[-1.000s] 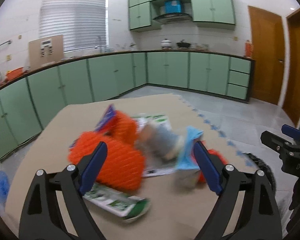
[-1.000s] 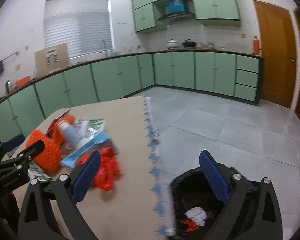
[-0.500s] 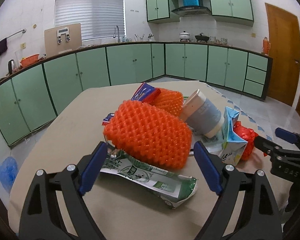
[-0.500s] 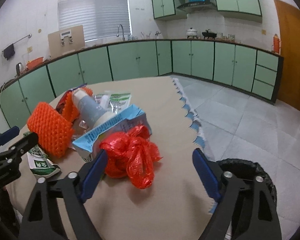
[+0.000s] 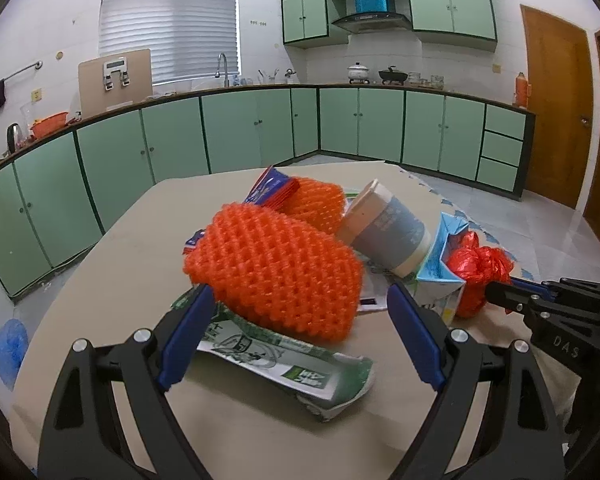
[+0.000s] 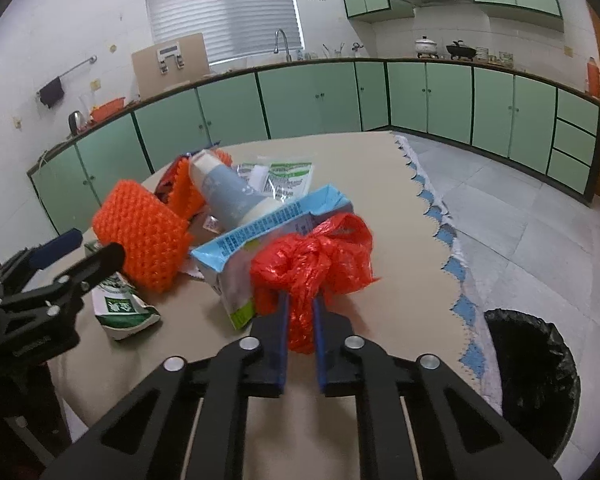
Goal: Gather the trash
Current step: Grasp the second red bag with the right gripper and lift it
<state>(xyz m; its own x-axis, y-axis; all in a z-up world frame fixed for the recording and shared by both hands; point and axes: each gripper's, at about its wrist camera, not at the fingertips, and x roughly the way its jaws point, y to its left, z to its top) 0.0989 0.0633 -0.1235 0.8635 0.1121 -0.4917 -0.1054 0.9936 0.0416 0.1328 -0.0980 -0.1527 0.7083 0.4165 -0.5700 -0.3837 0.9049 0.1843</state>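
Starting at the left of the round beige bench (image 5: 112, 280), we have our left tool (image 5: 296, 326) spread wide and empty, its blue pads flanking the near end of the big orange foam fruit net (image 5: 276, 268) without pressing on it. That net lies on top of a flattened green-and-white printed wrapper (image 5: 288, 364). Behind it sit a second orange foam net (image 5: 316, 204) and a small red-and-blue packet (image 5: 270, 188); beside them a pale blue cylindrical cup with a cream lid (image 5: 388, 236) lies on its side. Next comes the light blue milk carton (image 6: 268, 236), tipped over, with a clear green-printed sachet (image 6: 284, 176) beyond it.

Further right, our right tool (image 6: 300, 312) has just been closing, and its jaws now pinch the crumpled red plastic bag (image 6: 316, 256), which rests on the bench against the carton. The bag has not been lifted yet, as far as we can tell.

At the far right, on the tiled floor (image 6: 520, 208) below the bench edge, stands the bin lined with a black bag (image 6: 540, 364); what it holds is not visible from here.

We judge the job to be at an early stage: nearly the whole pile is on the bench, one piece is gripped, and the carrying and dropping lie ahead for it and for every other piece.
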